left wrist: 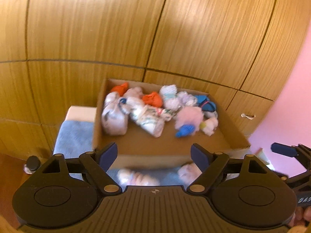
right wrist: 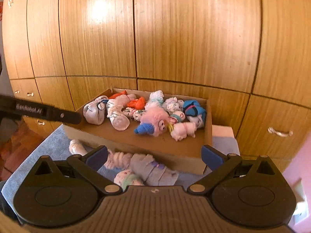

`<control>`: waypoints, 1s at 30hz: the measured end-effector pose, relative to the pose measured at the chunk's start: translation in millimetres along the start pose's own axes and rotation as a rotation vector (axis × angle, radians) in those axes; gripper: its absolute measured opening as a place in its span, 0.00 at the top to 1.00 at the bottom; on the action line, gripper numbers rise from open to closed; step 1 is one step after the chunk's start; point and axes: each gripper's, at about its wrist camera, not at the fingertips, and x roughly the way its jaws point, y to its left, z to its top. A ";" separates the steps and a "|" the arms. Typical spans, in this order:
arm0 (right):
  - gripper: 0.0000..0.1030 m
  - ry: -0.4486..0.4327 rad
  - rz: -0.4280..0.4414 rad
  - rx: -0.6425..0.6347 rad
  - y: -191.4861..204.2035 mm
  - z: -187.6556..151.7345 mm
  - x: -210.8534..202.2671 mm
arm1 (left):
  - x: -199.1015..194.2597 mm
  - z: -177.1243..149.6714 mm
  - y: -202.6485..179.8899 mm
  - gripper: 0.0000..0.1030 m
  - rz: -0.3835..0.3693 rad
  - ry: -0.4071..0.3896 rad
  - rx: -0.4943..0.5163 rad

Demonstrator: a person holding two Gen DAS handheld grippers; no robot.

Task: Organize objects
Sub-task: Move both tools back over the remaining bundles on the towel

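Observation:
An open cardboard box (left wrist: 97, 120) (right wrist: 155, 151) holds several rolled sock bundles: a white one (left wrist: 113, 116) (right wrist: 94, 113), orange ones (left wrist: 152, 99) (right wrist: 137, 103) and a fluffy pink one with a blue tip (left wrist: 189, 119) (right wrist: 155, 120). Loose pale socks (right wrist: 151, 169) (left wrist: 136, 176) lie on the blue towel (left wrist: 73, 136) (right wrist: 48, 145) in front of the box. My left gripper (left wrist: 153, 154) hangs open over the box's near wall, nothing between its fingers. My right gripper (right wrist: 154, 156) is open above the loose socks, apart from them.
Wooden wardrobe doors (right wrist: 194, 38) and drawers with metal handles (right wrist: 279, 133) rise right behind the box. A pink wall (left wrist: 291, 97) is at the right. A dark round object (left wrist: 32, 163) sits on the floor at the left.

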 end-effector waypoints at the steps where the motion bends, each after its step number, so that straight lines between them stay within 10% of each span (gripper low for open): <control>1: 0.01 0.000 -0.002 0.014 1.0 -4.3 -1.1 | 0.8 -7.1 3.5 0.16 0.000 -0.004 0.003; 30: 0.01 0.036 -0.111 0.212 37.1 -54.8 34.2 | 53.3 -47.0 15.8 0.16 0.000 0.022 0.137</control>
